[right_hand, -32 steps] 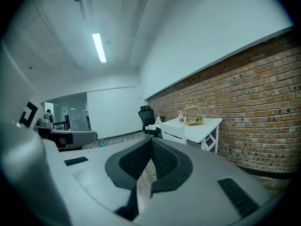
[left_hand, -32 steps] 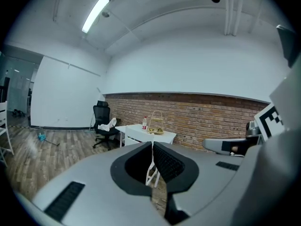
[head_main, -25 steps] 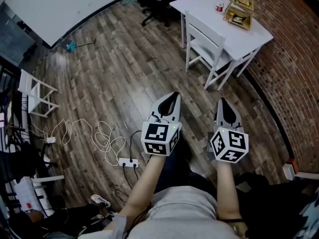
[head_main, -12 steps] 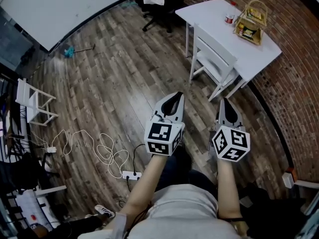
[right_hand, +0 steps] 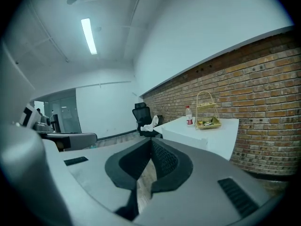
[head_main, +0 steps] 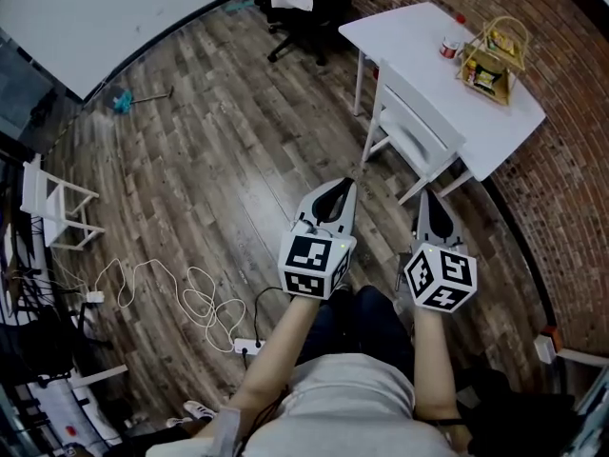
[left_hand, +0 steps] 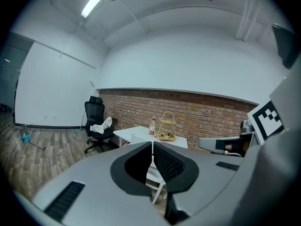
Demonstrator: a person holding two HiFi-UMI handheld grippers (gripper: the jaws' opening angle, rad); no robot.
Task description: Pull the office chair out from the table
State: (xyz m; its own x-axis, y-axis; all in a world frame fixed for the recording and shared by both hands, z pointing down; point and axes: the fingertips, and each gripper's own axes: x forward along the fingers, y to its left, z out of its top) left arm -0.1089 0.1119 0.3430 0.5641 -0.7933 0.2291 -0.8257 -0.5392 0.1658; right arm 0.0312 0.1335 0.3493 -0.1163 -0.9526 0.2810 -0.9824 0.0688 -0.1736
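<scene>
A black office chair (head_main: 297, 6) with a white cloth on its seat stands at the far end of the white table (head_main: 419, 41). It also shows in the left gripper view (left_hand: 96, 125) and the right gripper view (right_hand: 143, 117). A white wooden chair (head_main: 415, 133) is tucked against the table's near side. My left gripper (head_main: 343, 185) and right gripper (head_main: 428, 196) are held side by side over the floor, short of the white chair. Both are shut and hold nothing, as seen on the left gripper (left_hand: 152, 147) and right gripper (right_hand: 151, 142).
A wire basket (head_main: 493, 57) and a bottle (head_main: 450, 46) stand on the table. A brick wall (head_main: 571, 169) runs along the right. A white cable with a power strip (head_main: 190, 293) lies on the wooden floor at left, near a small white chair (head_main: 48, 208).
Both grippers have travelled forward together toward the table. The table and white chair now lie nearer to the gripper tips. The jaws stayed shut.
</scene>
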